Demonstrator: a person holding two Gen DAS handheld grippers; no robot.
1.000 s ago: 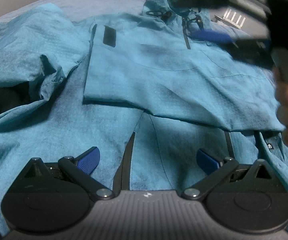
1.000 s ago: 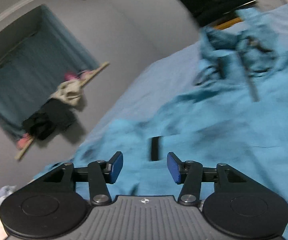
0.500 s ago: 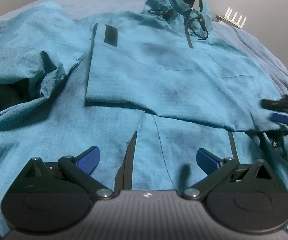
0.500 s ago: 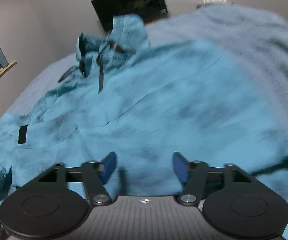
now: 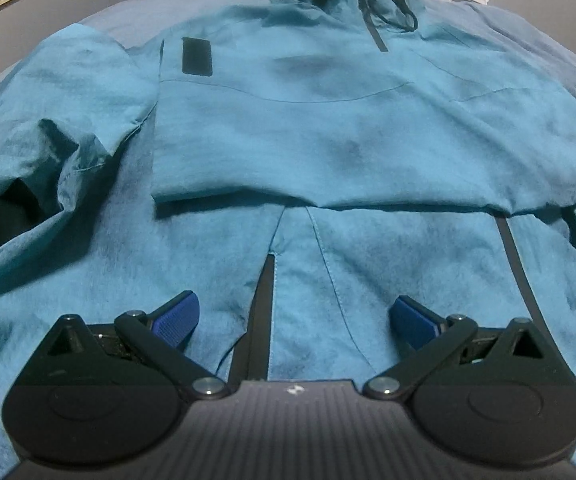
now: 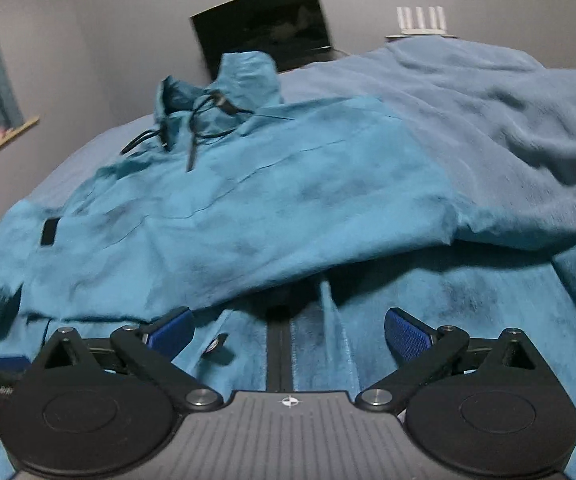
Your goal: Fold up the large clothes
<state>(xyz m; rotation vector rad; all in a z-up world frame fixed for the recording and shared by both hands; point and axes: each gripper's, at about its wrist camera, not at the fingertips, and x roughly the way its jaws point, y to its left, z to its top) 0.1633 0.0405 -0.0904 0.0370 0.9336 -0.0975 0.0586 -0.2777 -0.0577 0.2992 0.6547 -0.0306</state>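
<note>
- Bed [image 6: 508, 92]: grey-blue cover, carries everything else; it shows bare beyond the garment on my right.
- Jacket [image 5: 328, 128]: teal, hooded, spread front-up over the bed. Its long axis runs straight away from both cameras, hem nearest me, hood farthest. The right sleeve looks already folded across the chest; its lower edge makes a crosswise line above the hem panel.
- Left sleeve [image 5: 67, 120]: lies out to my left, rumpled, not yet folded in. I judge it the next part to take.
- Hood [image 6: 243, 76]: bunched at the far end, drawcords looped beneath it.
- Zip [image 5: 261, 312]: dark strip up the middle of the hem panel, running between the fingers in both views.
- Left hand-held gripper [image 5: 294, 316]: jaws wide, nothing between them, low over the hem with the zip just left of centre. It is the nearer one to the loose sleeve, which lies ahead and to its left.
- Right hand-held gripper [image 6: 288, 330]: jaws wide, holding nothing, low over the hem astride the zip.
- Patch [image 5: 196, 57]: small dark rectangle on the folded sleeve, near the left shoulder.
</note>
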